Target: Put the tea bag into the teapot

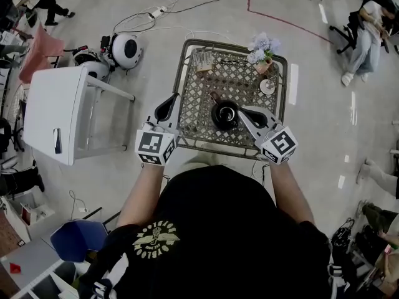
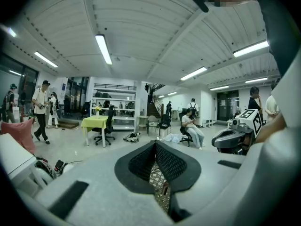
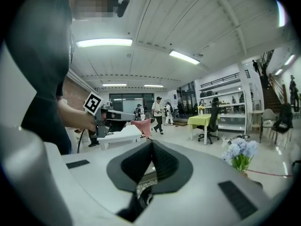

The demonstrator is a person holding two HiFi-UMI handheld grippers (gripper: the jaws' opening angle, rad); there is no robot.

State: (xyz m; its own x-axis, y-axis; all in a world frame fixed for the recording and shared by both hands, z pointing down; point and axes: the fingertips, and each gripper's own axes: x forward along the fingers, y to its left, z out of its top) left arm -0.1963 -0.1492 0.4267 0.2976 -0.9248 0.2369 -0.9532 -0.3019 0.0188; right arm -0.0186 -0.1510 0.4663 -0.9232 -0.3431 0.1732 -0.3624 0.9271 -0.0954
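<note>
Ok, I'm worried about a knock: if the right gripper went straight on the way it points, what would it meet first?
Probably the black teapot, just ahead of the right gripper; height is unclear, so it might pass over.

Ceiling strip lights (image 2: 103, 49) shine bright; picture edges warp and darken.
</note>
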